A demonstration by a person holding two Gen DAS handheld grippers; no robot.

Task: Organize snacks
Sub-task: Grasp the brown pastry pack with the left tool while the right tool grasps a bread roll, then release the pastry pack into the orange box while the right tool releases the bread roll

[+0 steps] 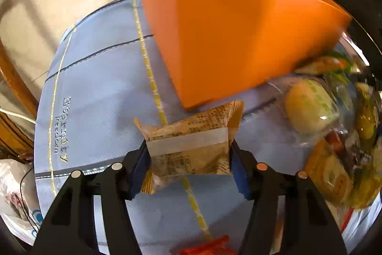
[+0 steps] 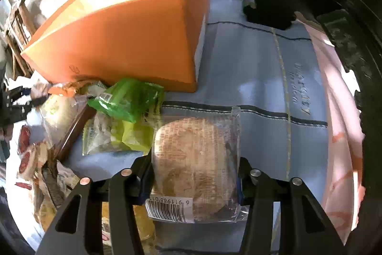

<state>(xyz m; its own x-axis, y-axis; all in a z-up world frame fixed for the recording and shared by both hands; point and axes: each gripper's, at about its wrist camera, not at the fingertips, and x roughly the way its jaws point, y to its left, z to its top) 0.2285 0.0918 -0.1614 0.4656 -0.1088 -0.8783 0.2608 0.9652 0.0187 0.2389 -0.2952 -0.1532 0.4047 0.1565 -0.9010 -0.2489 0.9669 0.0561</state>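
Note:
My left gripper [image 1: 189,159] is shut on a brown paper-print snack packet [image 1: 191,142] with a pale band, held above the blue cloth just in front of the open orange box [image 1: 229,40]. My right gripper [image 2: 195,173] is shut on a clear-wrapped round brown cake [image 2: 195,159] with a barcode label, held over the cloth to the right of the snack pile. The orange box also shows in the right wrist view [image 2: 119,40], beyond and left of that gripper.
A pile of wrapped snacks lies right of the box [image 1: 334,135]; the right wrist view shows green packets [image 2: 126,102] among it. A red packet [image 1: 205,247] lies near the left gripper. The blue cloth [image 1: 95,87] covers the table. A pink bag [image 2: 339,135] sits at right.

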